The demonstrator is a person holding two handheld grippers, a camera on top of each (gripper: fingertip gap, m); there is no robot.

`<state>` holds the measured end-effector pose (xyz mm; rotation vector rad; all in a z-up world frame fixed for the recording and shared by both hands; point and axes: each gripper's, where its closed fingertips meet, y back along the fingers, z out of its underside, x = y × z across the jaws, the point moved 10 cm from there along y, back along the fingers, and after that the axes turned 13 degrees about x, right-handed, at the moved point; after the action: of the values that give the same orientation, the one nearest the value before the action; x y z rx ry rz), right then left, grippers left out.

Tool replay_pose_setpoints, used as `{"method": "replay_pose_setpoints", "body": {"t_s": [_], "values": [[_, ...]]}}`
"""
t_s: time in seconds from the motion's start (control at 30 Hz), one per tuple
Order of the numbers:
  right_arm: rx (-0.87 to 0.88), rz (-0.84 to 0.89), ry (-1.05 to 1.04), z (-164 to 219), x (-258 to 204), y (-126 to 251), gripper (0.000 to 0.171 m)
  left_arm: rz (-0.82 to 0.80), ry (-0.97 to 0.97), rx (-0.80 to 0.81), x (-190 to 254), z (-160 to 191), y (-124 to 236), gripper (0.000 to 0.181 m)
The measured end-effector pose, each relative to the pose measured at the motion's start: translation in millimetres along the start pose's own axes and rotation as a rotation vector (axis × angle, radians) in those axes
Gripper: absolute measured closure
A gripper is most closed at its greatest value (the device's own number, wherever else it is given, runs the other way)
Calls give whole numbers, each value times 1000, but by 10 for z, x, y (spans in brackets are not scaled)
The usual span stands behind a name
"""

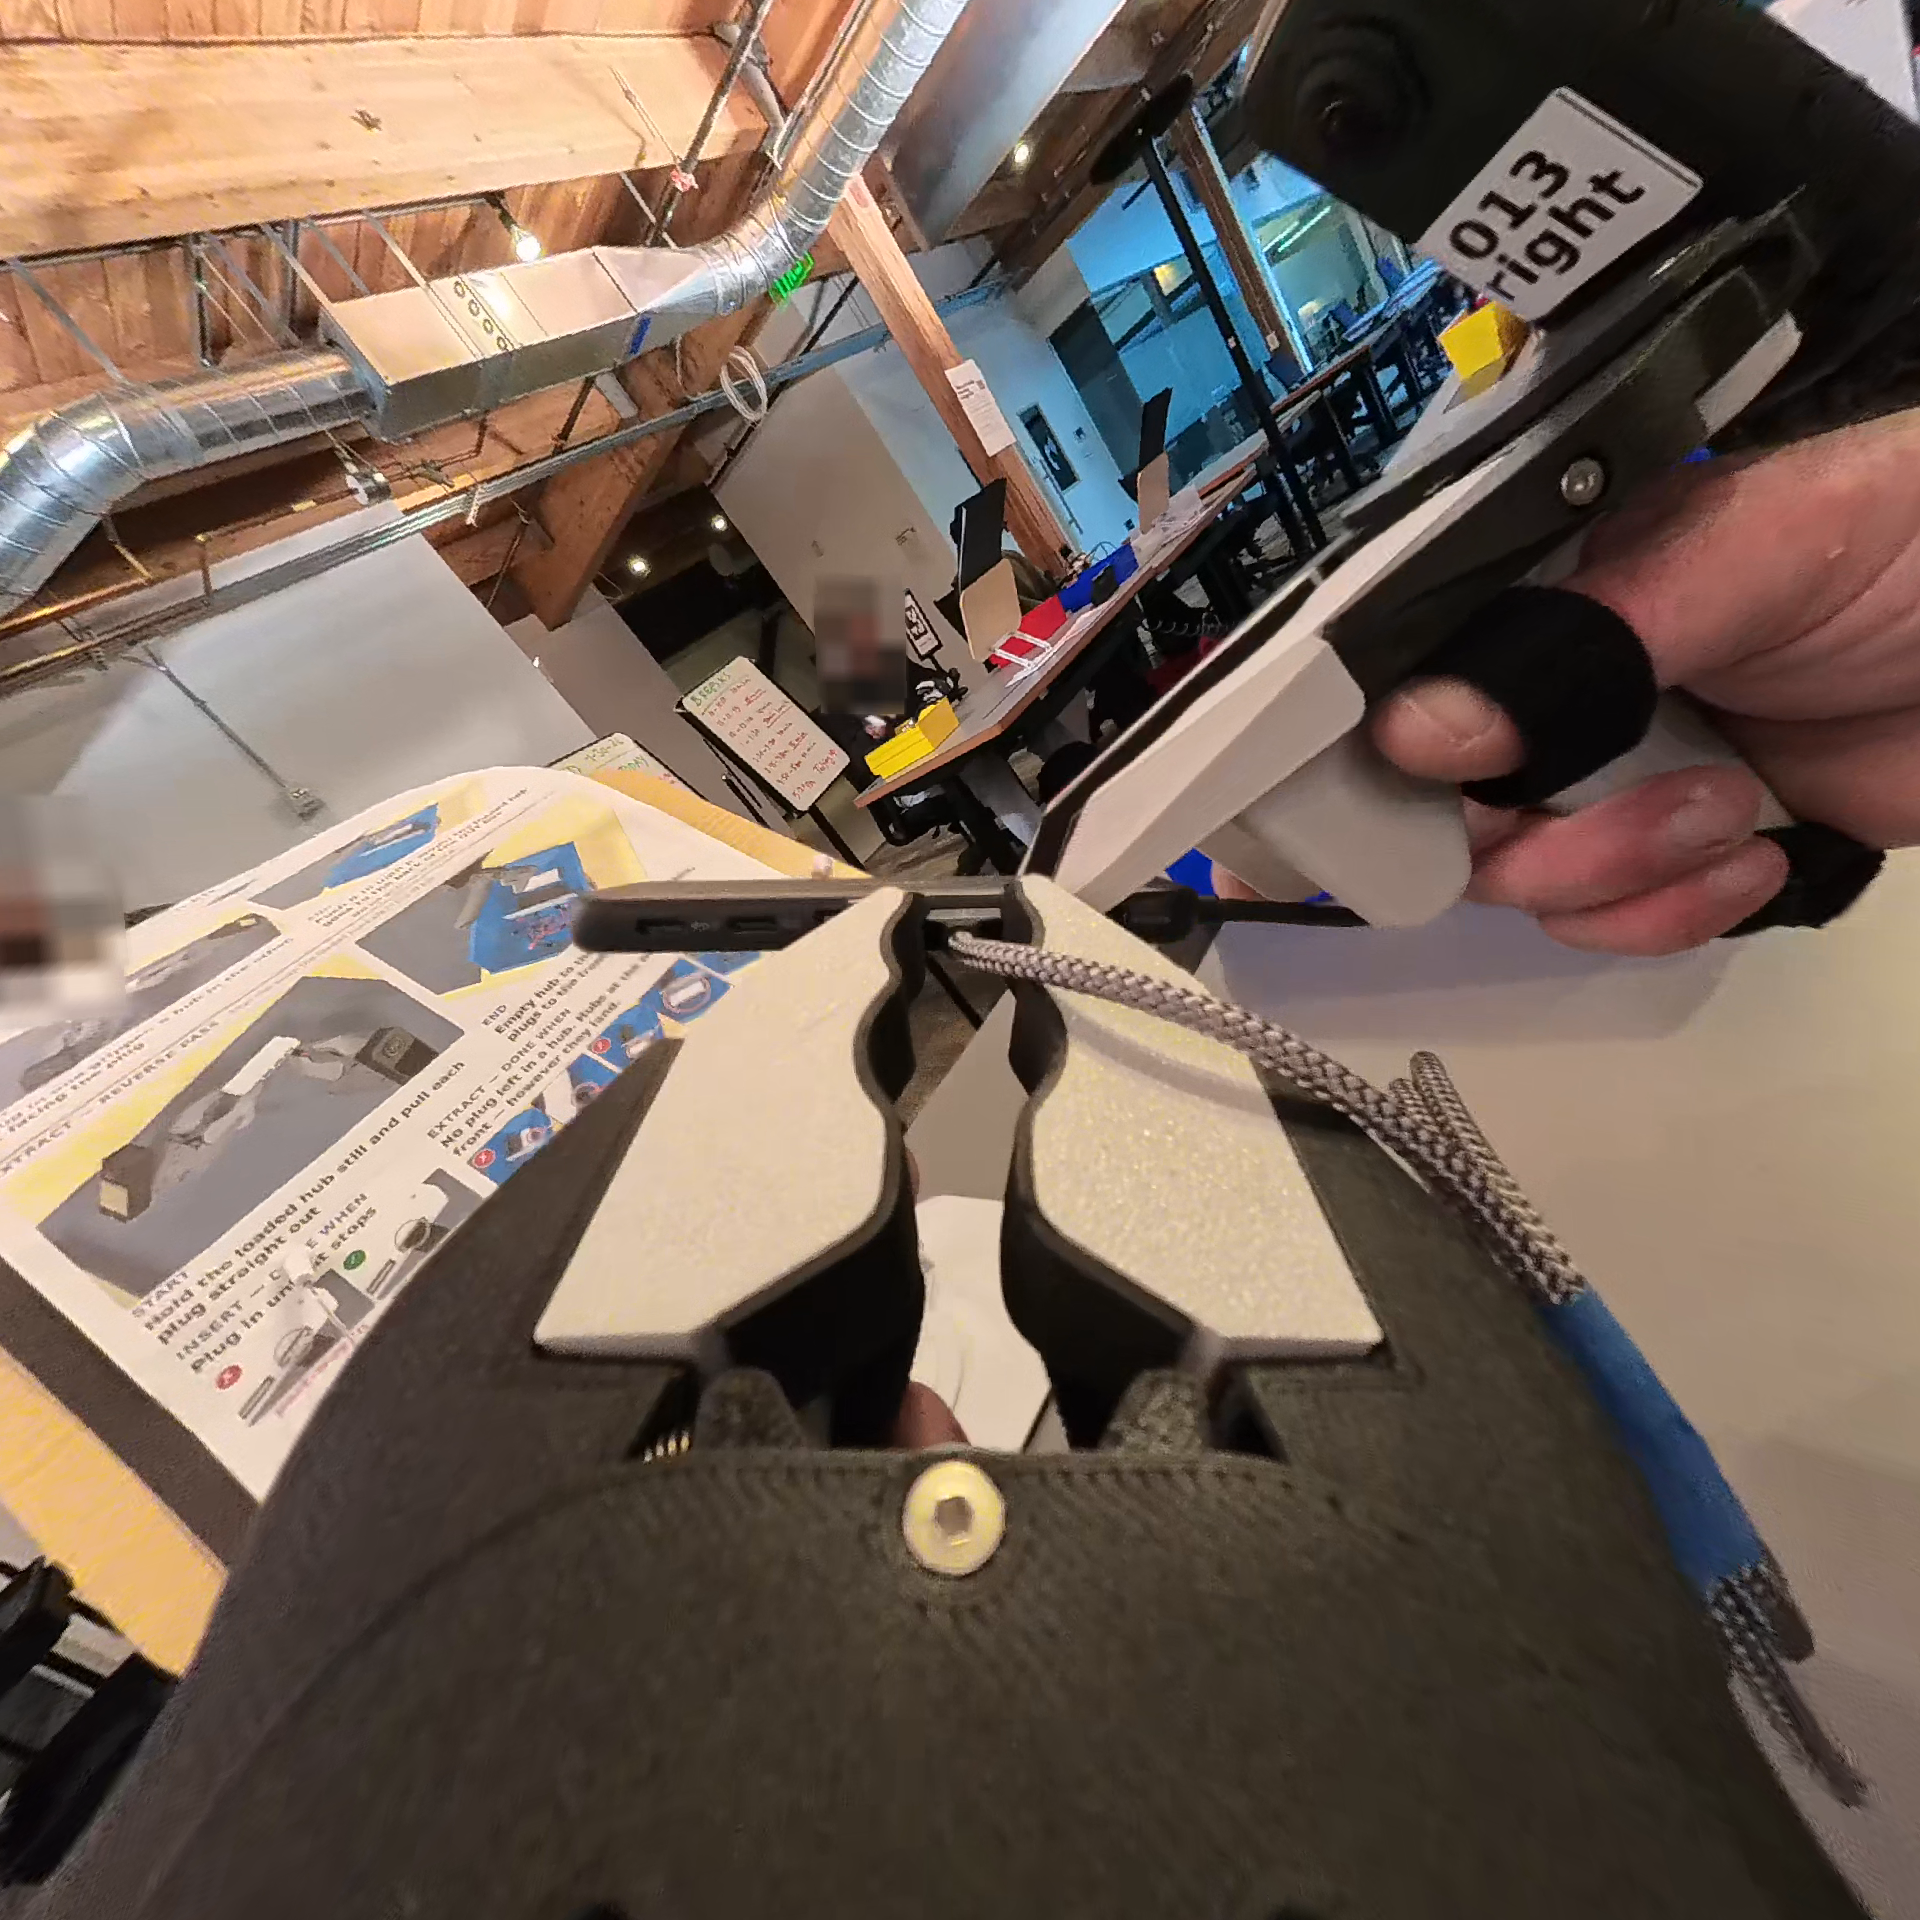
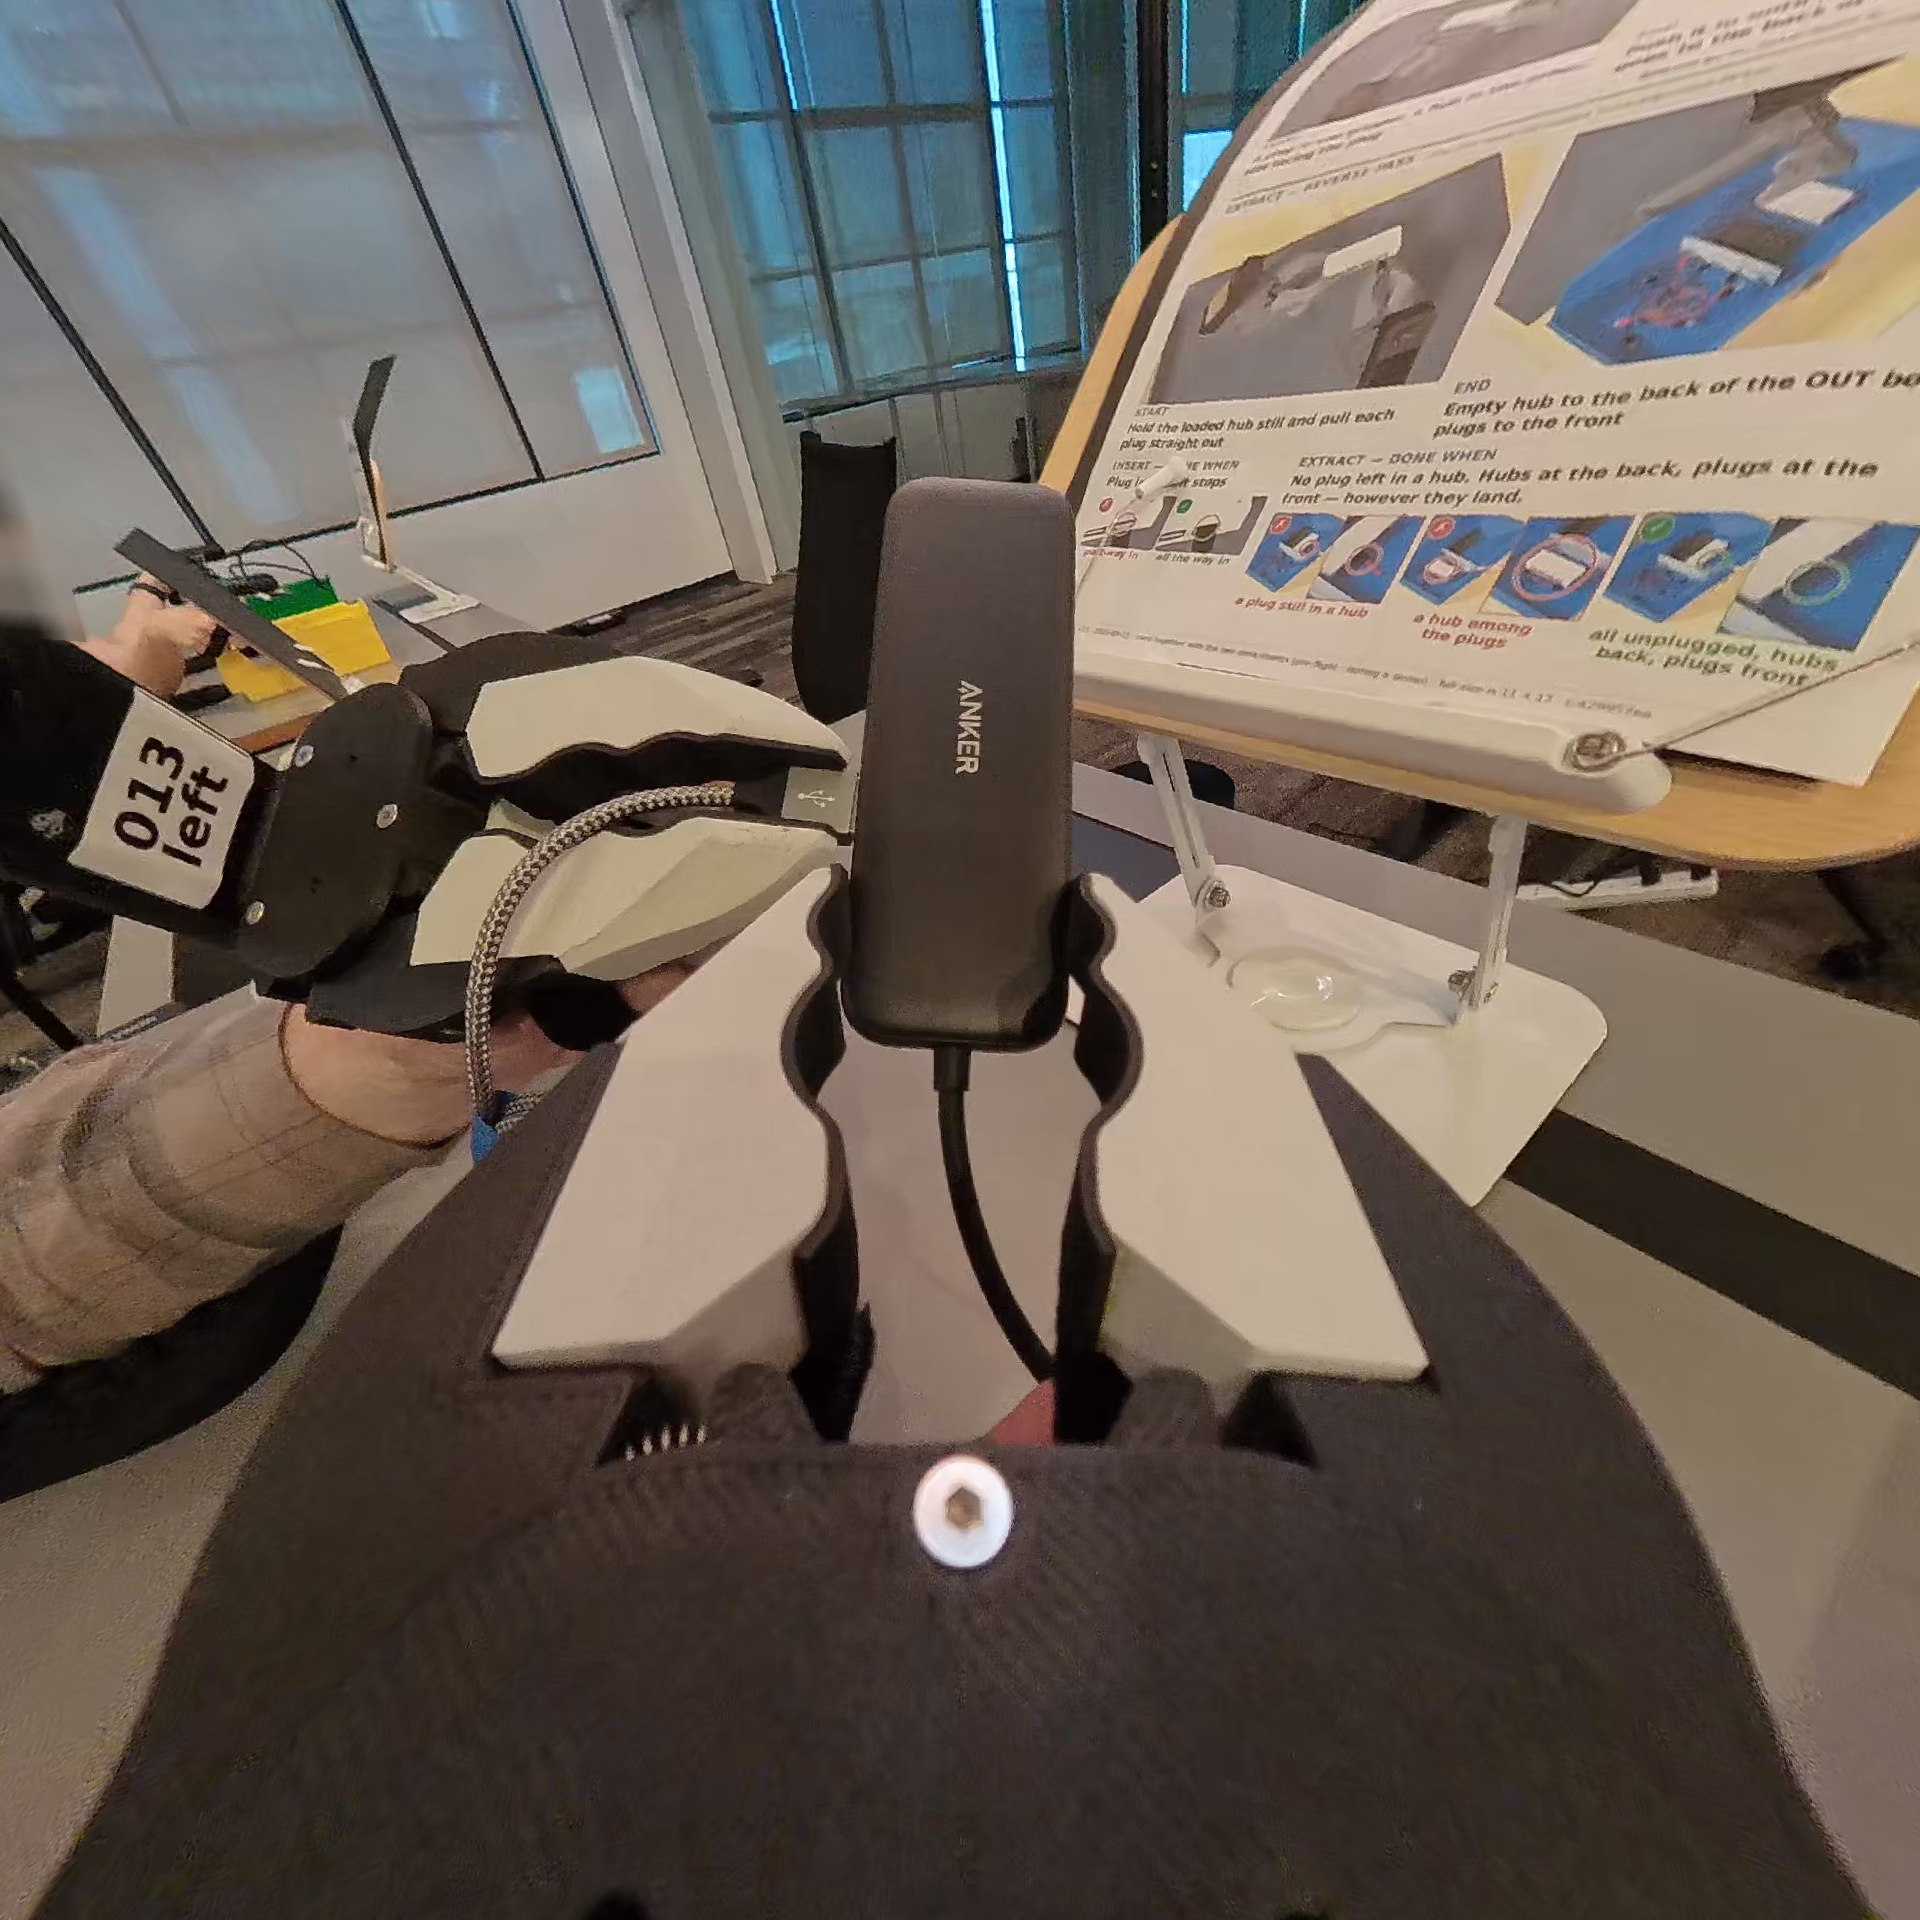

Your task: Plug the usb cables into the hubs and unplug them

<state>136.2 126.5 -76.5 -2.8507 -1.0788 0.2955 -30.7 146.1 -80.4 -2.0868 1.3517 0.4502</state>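
Right gripper (image 2: 956, 914) clamped on the lower end of a slim black plastic USB hub (image 2: 966, 748), held upright in the air above the pale table (image 2: 1662, 1351), its thin black lead (image 2: 977, 1195) trailing back between the jaws. Left gripper (image 2: 831, 805) closed on a grey USB plug (image 2: 816, 798) at the hub's side edge, braided grey-white cable (image 2: 499, 935) looping down behind. Printed instruction sheet (image 2: 1507, 416) propped on a wooden stand just beyond.
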Motion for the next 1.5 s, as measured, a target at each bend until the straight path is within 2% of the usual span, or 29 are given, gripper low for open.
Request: {"method": "replay_pose_setpoints", "body": {"t_s": [0.17, 0.33, 0.43, 0.57, 0.63, 0.8, 0.93, 1.13, 1.3, 1.37, 1.5], "values": [[14, -1, 123, -65, -3, 42, 122, -7, 45, 5, 6, -46, -10, 167], [65, 4, 325, -251, -21, 159, 122, -69, 155, 9, -125, -33, 26, 167], [26, 10, 629, -302, -117, 214, 123, -113, 231, 20, -232, -45, 61, 167], [-35, -28, 952, -164, -410, 135, 122, -135, 301, 17, -253, -71, 57, 167], [-48, 63, 1090, -87, -488, 70, 122, -123, 302, 10, -211, -90, 39, 167], [-88, 234, 1314, 22, -480, 16, 146, -95, 309, -8, -63, -162, -24, 167], [-100, 237, 1394, 55, -479, 25, 162, -92, 332, -4, -17, -182, -43, 167], [-89, 241, 1362, 20, -481, 44, 162, -89, 336, 14, -1, -209, -53, 166], [-74, 291, 1281, -141, -371, 122, 162, -36, 293, 44, -1, -337, -38, 149], [-59, 315, 1228, -228, -287, 177, 162, -18, 328, 15, -36, -368, -47, 132], [-62, 371, 1116, -421, -77, 318, 162, -28, 318, 20, -106, -422, -17, 130]]}}
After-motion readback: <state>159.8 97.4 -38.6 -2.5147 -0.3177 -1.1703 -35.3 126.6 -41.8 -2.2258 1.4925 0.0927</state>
